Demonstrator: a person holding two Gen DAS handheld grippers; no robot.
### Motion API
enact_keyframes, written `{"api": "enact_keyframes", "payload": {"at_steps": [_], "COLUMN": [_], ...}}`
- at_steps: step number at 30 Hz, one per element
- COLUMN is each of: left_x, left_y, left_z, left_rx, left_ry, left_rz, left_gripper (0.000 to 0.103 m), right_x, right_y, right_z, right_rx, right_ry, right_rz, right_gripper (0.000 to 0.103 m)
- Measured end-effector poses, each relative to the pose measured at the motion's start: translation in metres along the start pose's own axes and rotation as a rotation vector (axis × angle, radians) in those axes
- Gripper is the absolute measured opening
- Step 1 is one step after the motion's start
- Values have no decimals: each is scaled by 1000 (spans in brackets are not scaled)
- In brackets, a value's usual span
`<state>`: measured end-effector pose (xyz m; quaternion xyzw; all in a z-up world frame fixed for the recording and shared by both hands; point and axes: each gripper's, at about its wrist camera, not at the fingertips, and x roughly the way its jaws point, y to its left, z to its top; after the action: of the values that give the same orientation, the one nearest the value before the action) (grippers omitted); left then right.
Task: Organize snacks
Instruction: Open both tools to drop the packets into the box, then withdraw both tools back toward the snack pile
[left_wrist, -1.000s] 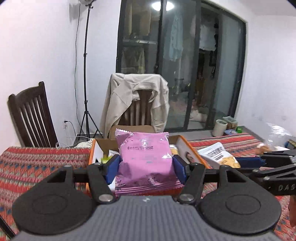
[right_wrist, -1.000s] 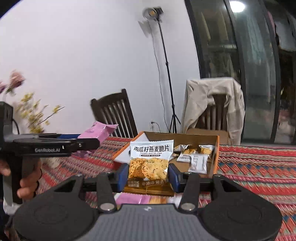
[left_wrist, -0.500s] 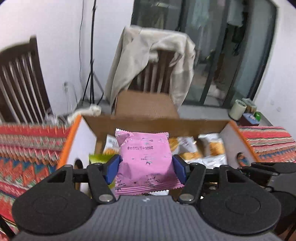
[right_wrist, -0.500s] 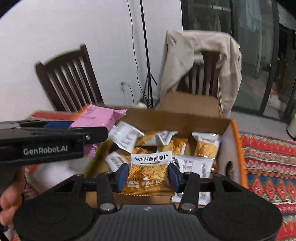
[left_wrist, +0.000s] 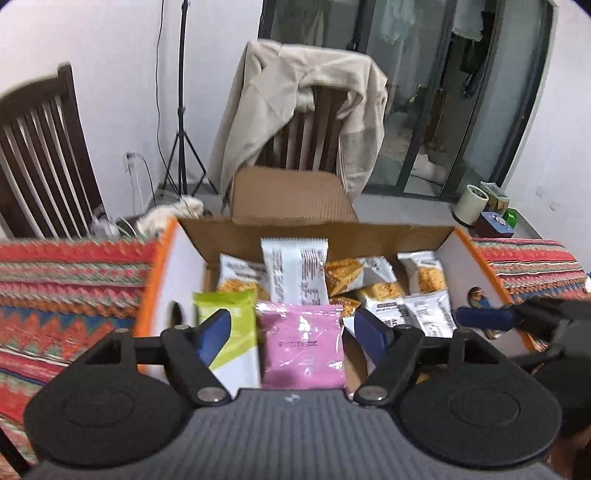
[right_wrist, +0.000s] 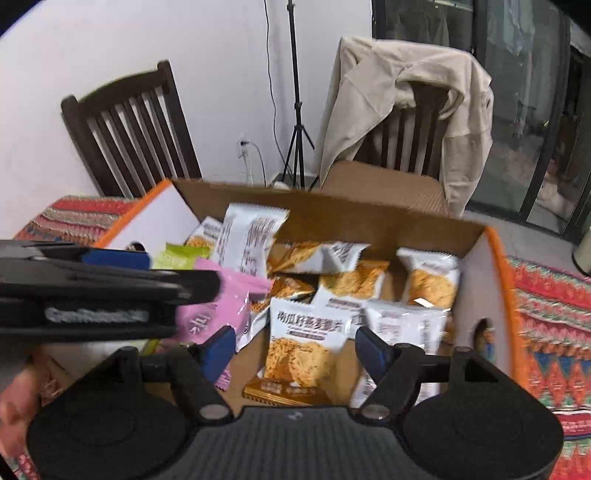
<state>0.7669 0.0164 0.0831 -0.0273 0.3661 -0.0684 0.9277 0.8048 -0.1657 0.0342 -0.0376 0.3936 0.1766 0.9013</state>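
Observation:
An open cardboard box (left_wrist: 177, 266) with orange edges holds several white-and-orange snack packets (left_wrist: 295, 273) and a green packet (left_wrist: 225, 317). My left gripper (left_wrist: 293, 334) hangs over the box's near left part. Its jaws are opening, and a pink packet (left_wrist: 303, 347) lies between the blue pads with a gap on each side. My right gripper (right_wrist: 295, 350) hangs over the box (right_wrist: 480, 266) too, its jaws also opening. A white-and-orange crisp packet (right_wrist: 303, 343) sits loose between its pads. In the right wrist view the left gripper (right_wrist: 166, 273) crosses in from the left above the pink packet (right_wrist: 221, 306).
The box stands on a table with a red patterned cloth (left_wrist: 66, 295). Behind it is a chair draped with a beige jacket (left_wrist: 303, 103), with a dark wooden chair (left_wrist: 40, 155) to the left. A light-stand tripod (left_wrist: 183, 140) stands by the wall. A person's hand (right_wrist: 14, 406) holds the left gripper.
Both grippers came forward and down over the box. Their jaws widened and let go of the pink packet and the crisp packet, which have dropped lower into the box.

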Motion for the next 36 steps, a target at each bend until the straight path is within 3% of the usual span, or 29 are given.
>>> {"api": "enact_keyframes", "payload": {"at_steps": [7, 11, 16, 20, 23, 29, 32, 36], "left_x": [-117, -195, -277, -329, -361, -396, -400, -394], "left_y": [-5, -11, -27, -45, -64, -91, -95, -98], "left_z": [-10, -40, -96, -154, -205, -294, -331, -366], "left_rx": [70, 95, 135, 152, 177, 157, 96, 103], "left_ry": [-87, -176, -243, -318, -381, -423, -387, -287], "left_rz": [17, -2, -23, 0, 22, 31, 42, 89], "left_gripper": [82, 85, 90, 98, 102, 103, 103, 103], "right_x": [-114, -188, -271, -326, -354, -390, -399, -402], "right_y": [-12, -14, -11, -4, 5, 25, 41, 57], "right_z": [-4, -23, -67, -120, -166, -271, -322, -379], "right_rx": [-46, -86, -109, -111, -115, -85, -81, -65], "right_ry": [-89, -157, -231, -285, -310, -341, -336, -286], "right_rz": [-26, -34, -20, 0, 11, -8, -60, -72], "right_gripper": [71, 81, 82, 91, 92, 93, 93, 94]}}
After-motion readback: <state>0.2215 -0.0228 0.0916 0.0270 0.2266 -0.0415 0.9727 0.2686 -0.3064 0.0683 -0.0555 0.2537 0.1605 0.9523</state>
